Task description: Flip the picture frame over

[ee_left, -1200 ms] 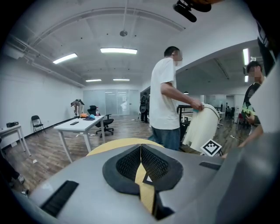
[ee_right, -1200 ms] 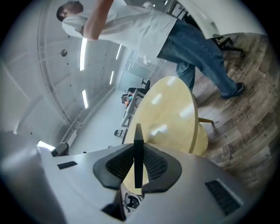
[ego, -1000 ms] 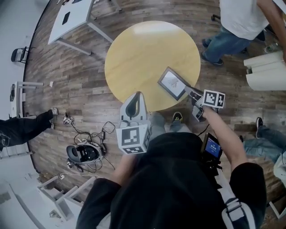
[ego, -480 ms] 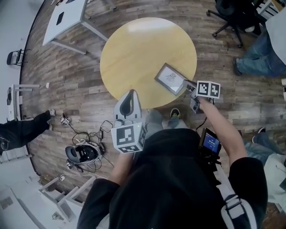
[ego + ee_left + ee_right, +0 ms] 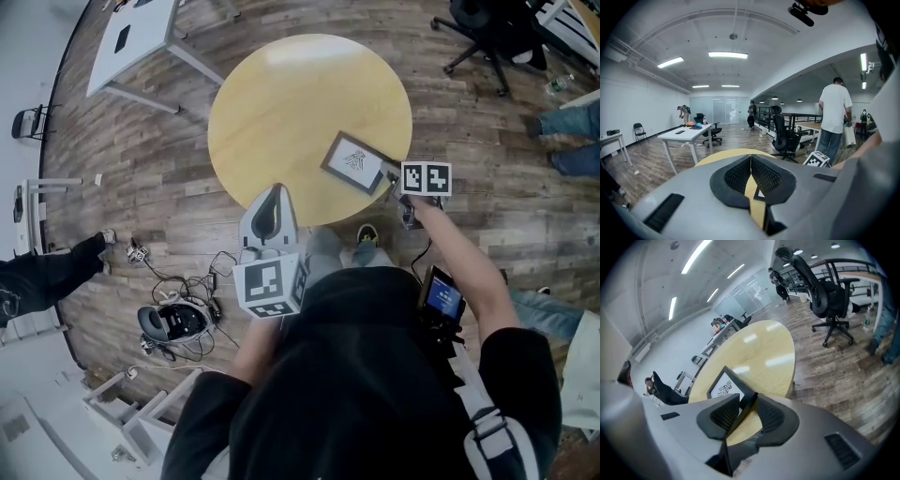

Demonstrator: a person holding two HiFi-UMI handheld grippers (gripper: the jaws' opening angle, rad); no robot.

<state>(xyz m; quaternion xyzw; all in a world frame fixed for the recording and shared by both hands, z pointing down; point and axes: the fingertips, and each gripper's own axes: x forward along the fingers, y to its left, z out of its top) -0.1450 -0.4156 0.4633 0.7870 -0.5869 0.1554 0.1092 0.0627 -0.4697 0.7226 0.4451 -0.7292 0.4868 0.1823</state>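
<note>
The picture frame [image 5: 354, 161], dark-edged with a white print facing up, lies near the right edge of the round yellow table [image 5: 300, 94]. My right gripper [image 5: 395, 177] is at the frame's near right corner. In the right gripper view the frame [image 5: 723, 386] has its corner between the jaws of that gripper [image 5: 747, 404], which are opening; table shows through between the frame and the right pad. My left gripper [image 5: 272, 193] hovers at the table's near edge. In the left gripper view its pads [image 5: 750, 161] meet at the tips with nothing held.
A white desk [image 5: 141, 37] stands at the far left, and a black office chair [image 5: 487, 28] at the far right. Cables and a headset [image 5: 173, 321] lie on the wooden floor at the left. A person's legs [image 5: 572, 141] show at the right edge.
My right gripper has sunk and rolled at the frame's corner, and its jaws have parted. The left gripper has stayed put. The people at the right have moved off.
</note>
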